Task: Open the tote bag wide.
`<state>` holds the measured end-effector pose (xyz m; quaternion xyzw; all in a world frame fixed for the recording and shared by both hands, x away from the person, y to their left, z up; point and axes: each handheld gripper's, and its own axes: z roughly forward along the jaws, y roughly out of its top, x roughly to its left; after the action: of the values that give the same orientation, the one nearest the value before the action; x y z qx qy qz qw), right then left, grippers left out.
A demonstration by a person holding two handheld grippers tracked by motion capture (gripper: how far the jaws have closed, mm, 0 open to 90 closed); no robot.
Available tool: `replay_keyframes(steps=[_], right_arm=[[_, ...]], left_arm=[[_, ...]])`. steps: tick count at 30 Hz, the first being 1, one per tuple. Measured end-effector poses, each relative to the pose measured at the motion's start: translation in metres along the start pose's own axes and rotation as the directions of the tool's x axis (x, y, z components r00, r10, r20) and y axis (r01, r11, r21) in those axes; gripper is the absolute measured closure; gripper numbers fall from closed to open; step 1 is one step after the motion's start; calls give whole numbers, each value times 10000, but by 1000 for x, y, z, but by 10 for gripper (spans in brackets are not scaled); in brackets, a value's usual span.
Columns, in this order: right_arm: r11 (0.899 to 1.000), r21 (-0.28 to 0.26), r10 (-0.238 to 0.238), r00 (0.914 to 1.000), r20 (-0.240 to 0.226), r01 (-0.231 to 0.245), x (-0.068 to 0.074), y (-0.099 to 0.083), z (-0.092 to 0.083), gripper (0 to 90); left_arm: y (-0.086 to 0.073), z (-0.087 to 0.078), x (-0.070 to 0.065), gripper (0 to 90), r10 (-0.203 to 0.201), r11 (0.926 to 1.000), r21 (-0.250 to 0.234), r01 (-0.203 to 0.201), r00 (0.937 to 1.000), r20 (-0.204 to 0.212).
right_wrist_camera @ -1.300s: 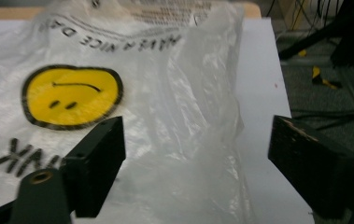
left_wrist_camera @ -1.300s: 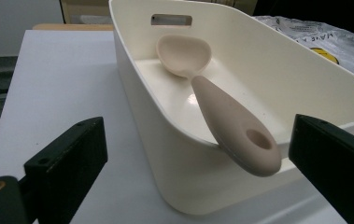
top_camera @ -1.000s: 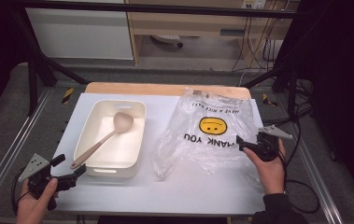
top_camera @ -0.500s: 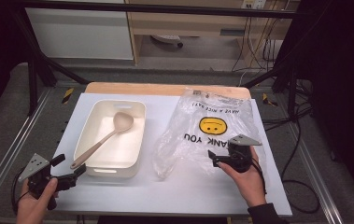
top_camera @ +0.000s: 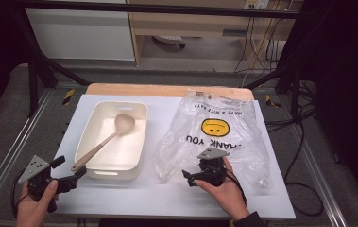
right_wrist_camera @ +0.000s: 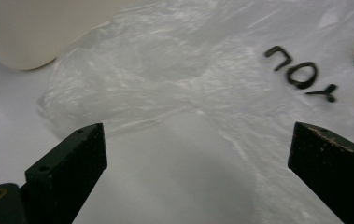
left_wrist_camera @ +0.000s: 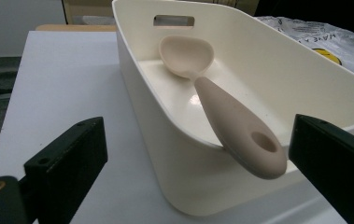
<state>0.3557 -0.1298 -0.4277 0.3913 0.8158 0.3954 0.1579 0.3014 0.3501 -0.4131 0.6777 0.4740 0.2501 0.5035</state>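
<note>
A cream spoon [top_camera: 105, 142] lies slanted in a white tub [top_camera: 85, 137], its handle end resting over the near rim. My left gripper [top_camera: 70, 169] is open at the tub's near left corner; in the left gripper view the spoon handle [left_wrist_camera: 243, 136] pokes out between the wide-apart jaws, untouched. A clear plastic bag [top_camera: 217, 126] with a yellow smiley and "THANK YOU" lies flat to the right of the tub. My right gripper [top_camera: 189, 176] is open at the bag's near left part. In the right gripper view the crumpled bag [right_wrist_camera: 174, 79] lies just ahead of the jaws.
The white table top [top_camera: 167, 198] sits on a wooden board [top_camera: 134, 90] that shows along the far edge. Metal frame rails [top_camera: 6, 156] run down both sides. The tub's corner [right_wrist_camera: 16, 37] is close to the bag's left edge.
My right gripper has moved from the table's right side leftward over the bag to its near left part. The left gripper, tub and spoon have stayed put.
</note>
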Motion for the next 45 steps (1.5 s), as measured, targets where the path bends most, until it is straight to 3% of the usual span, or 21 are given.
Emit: replay_keyframes(steps=[9, 16, 19, 22, 26, 30, 32, 34, 35, 37, 38, 43, 44, 45], right_arm=[[9947, 422, -904, 9933, -717, 936, 42, -2, 20, 57], [9837, 361, -1733, 9825, -687, 1761, 66, 9, 39, 59], [9786, -42, -2057, 9773, -513, 2058, 69, 15, 42, 94], [9810, 72, -1929, 9783, -752, 1940, 70, 20, 50, 114], [9769, 491, -2020, 9736, -1060, 2080, 72, 22, 64, 235], [9783, 552, -1940, 9761, -976, 2000, 69, 23, 69, 482], [9804, 616, -1795, 9774, -1120, 1872, 64, 22, 70, 664], [9831, 620, -1645, 9799, -1129, 1722, 62, 22, 72, 702], [9877, 481, -1430, 9835, -1111, 1490, 58, 22, 74, 818], [9895, 416, -1334, 9849, -1099, 1387, 56, 23, 76, 840], [9944, 328, -955, 9873, -1269, 1004, 52, 26, 80, 863], [9978, -10, -653, 9919, -1087, 656, 47, 37, 89, 868], [9994, -192, -316, 9940, -1045, 297, 43, 43, 95, 870], [9994, -192, -316, 9940, -1045, 297, 43, 43, 95, 870]], left_arm=[[1, -1, 1, 43, 41, 10000, -52, -41, 10000, -22], [0, -2, 2, 43, 8, 10000, -41, -9, 10000, -71], [1, -2, 2, 43, 16, 10000, -61, -16, 10000, -41], [1, -1, 1, 43, 77, 9998, -167, -76, 10000, 5], [2, -1, 0, 43, 121, 9998, -156, -120, 9999, 62], [1, -2, 1, 43, 88, 9998, -174, -87, 9999, 83], [1, -2, 1, 43, 76, 9998, -184, -75, 9999, 86], [2, -2, 0, 43, 71, 9998, -195, -70, 9999, 86], [2, -2, 0, 43, 92, 9998, -187, -90, 9999, 93], [2, -2, 0, 43, 92, 9998, -187, -91, 9999, 76], [2, -2, 0, 43, 107, 9998, -181, -106, 9999, 79], [1, -3, 0, 43, 90, 9998, -195, -89, 9999, 49], [1, -3, 0, 43, 81, 9998, -196, -80, 10000, 49], [1, -3, 0, 43, 87, 9998, -203, -86, 10000, 42]])
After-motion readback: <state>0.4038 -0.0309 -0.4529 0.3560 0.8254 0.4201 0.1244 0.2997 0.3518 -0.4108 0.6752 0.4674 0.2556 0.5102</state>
